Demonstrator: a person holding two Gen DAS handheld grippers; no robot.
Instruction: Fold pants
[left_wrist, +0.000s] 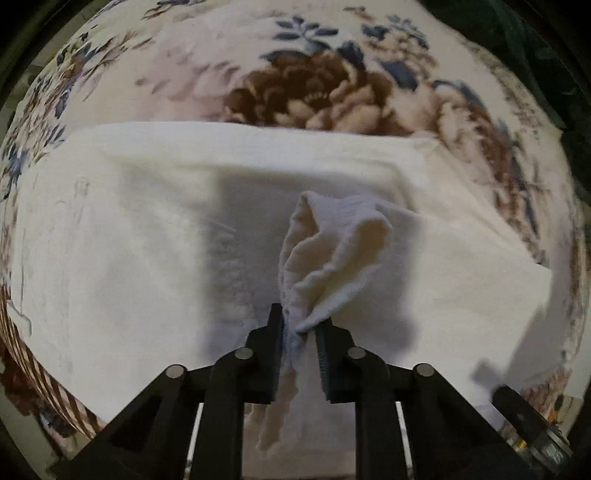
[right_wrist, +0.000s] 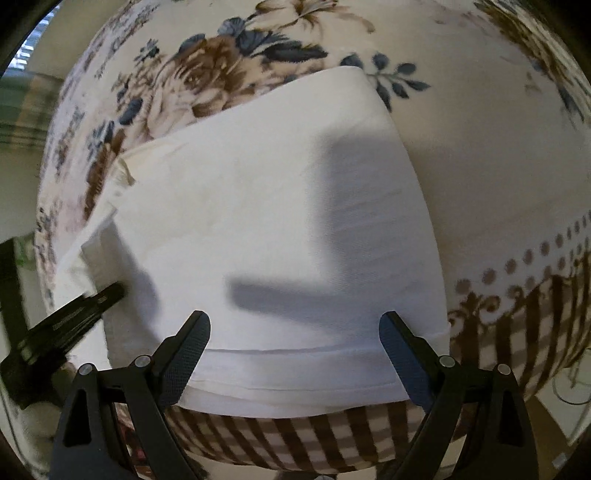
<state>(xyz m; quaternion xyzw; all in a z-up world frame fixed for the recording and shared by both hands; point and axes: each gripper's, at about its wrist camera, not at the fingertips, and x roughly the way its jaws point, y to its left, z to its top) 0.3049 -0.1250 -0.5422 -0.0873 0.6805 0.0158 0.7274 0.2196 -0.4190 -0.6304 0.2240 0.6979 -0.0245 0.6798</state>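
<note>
On top of a floral blanket (left_wrist: 192, 74) the white pants (left_wrist: 129, 240) are lying folded into a wide band. The left gripper (left_wrist: 300, 326), pointing straight down, is clenching its jaws on a bunched-up fold of the pants' fabric, which is rising in ruffled pleats between them. The right gripper (right_wrist: 295, 356) is hovering over the pants' near hem (right_wrist: 295, 373) with its jaws spread wide and holding nothing; the hem is lying just between the fingertips. Shadows of both tools are falling across the white cloth. A brown checked border (right_wrist: 295, 439) of the blanket is showing below the hem.
</note>
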